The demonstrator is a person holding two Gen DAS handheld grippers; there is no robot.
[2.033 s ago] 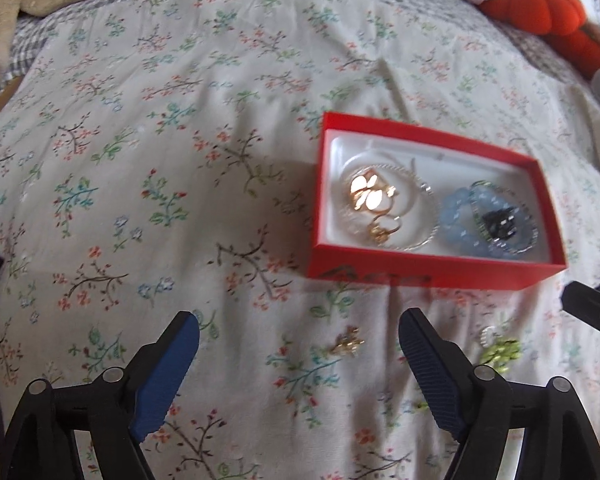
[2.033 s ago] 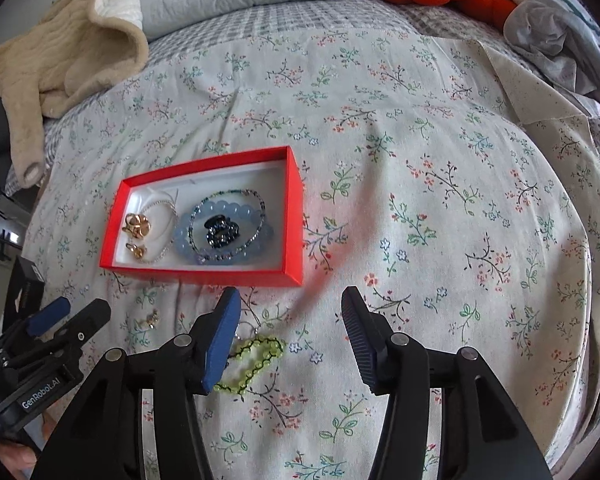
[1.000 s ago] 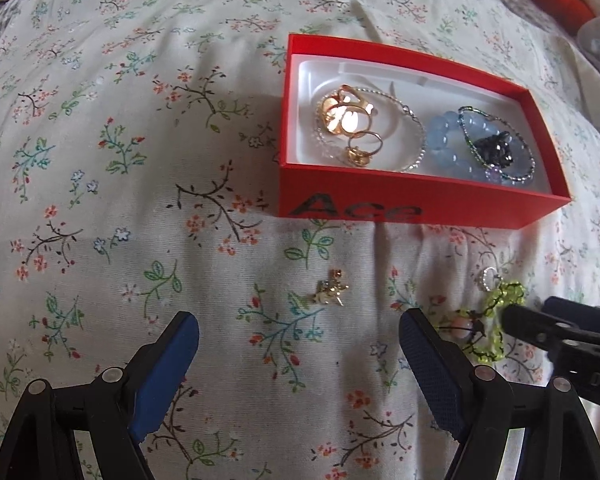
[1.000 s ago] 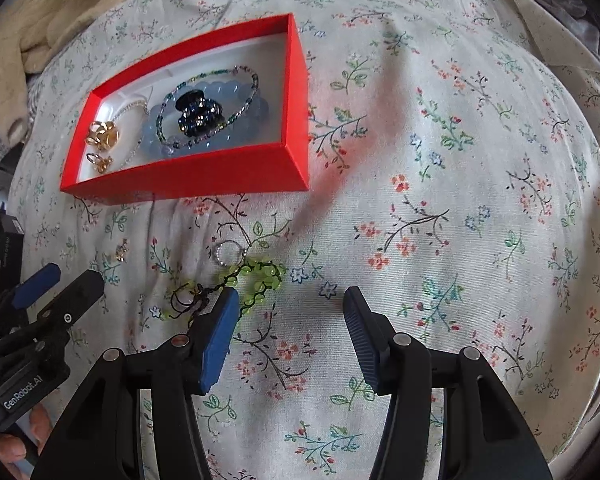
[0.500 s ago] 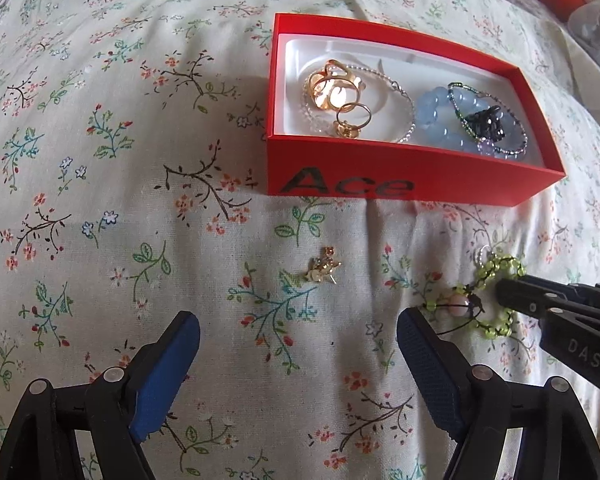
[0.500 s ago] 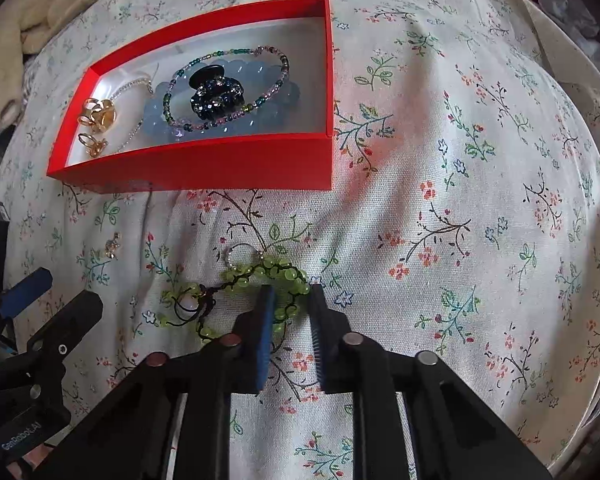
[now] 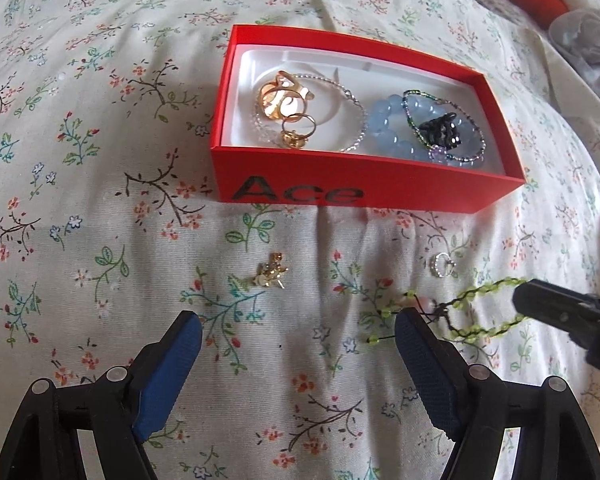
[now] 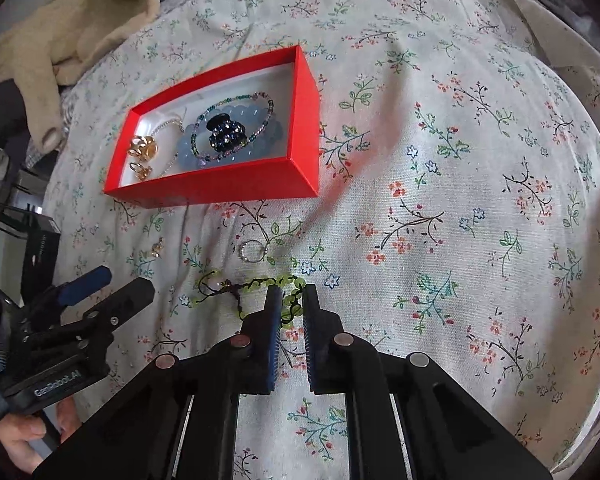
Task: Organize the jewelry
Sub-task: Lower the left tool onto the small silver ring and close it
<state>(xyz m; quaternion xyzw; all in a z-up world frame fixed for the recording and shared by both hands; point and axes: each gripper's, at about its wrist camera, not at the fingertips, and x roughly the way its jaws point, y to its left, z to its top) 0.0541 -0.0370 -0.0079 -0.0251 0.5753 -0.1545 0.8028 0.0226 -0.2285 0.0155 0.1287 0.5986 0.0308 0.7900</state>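
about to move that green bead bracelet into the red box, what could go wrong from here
1. The right gripper pinches only one end of the green bead bracelet; the rest trails on the bedspread and may slip out.
2. Its loose cords lie near the silver ring and could drag it.
3. The red box is already crowded, so the dangling bracelet might catch its wall.
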